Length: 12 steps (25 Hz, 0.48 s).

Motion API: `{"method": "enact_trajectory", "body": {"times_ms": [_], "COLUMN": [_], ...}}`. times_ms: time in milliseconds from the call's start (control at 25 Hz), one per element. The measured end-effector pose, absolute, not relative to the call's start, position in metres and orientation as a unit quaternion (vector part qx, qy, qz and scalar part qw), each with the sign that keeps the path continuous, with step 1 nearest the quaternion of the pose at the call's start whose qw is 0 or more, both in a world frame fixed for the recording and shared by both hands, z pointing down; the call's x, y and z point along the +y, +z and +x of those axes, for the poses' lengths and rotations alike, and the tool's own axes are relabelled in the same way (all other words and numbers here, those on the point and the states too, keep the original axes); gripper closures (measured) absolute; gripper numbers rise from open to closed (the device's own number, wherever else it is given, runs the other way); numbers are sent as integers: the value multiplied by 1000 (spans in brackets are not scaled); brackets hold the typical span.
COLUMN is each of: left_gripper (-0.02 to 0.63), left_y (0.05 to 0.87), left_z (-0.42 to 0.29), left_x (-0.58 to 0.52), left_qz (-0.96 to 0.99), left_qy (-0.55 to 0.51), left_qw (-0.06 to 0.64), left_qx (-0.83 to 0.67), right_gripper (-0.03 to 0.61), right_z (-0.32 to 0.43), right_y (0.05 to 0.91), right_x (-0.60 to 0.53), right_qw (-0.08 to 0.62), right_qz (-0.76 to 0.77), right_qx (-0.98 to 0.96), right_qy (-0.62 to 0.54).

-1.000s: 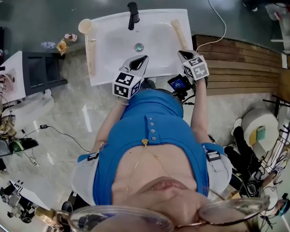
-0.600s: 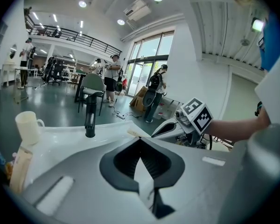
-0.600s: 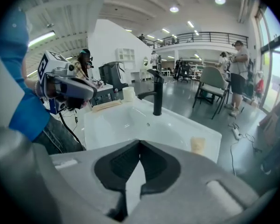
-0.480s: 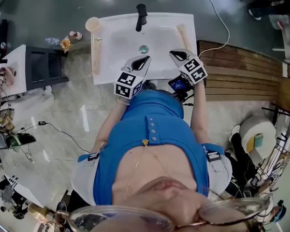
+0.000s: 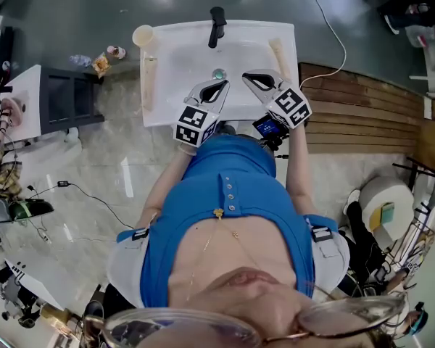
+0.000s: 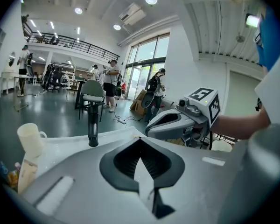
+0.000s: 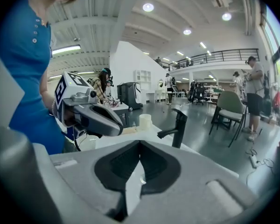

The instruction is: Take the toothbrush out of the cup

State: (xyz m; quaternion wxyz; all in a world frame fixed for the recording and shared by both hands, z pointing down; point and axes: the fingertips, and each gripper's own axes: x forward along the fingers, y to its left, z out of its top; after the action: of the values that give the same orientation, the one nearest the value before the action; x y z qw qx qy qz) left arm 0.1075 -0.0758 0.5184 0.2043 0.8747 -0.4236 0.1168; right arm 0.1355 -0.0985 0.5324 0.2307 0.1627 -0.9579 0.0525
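A cream cup stands on the far left corner of the white sink; it also shows in the left gripper view as a cup with a handle, and small in the right gripper view as a cup. I see no toothbrush in any view. My left gripper hovers over the sink's near edge, shut and empty. My right gripper hangs close beside it over the basin, its jaw tips meeting with nothing between them. Both are well short of the cup.
A black faucet stands at the sink's back and a drain lies mid-basin. Long beige items lie along the left rim and right rim. A wooden platform is right, a dark stand left. People stand far off.
My right gripper has swung left and up from the sink's right edge to over the basin, rolling as it went. The left gripper has stayed almost in place.
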Motion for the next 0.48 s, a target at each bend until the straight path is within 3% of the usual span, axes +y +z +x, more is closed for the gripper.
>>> {"method": "enact_trajectory", "body": {"times_ms": [480], "left_gripper": [614], "left_y": [483], "left_z": [105], "left_x": [-84], "left_qz": [882], "left_qy": [87], "left_qw": [176], "left_qx": [-429], "right_gripper": [577], "right_z": [118], "right_y": [484], "right_x": [-94], "right_qw": [190], "right_qz": [156], "right_qx": [-969], "right_qy": [4]}}
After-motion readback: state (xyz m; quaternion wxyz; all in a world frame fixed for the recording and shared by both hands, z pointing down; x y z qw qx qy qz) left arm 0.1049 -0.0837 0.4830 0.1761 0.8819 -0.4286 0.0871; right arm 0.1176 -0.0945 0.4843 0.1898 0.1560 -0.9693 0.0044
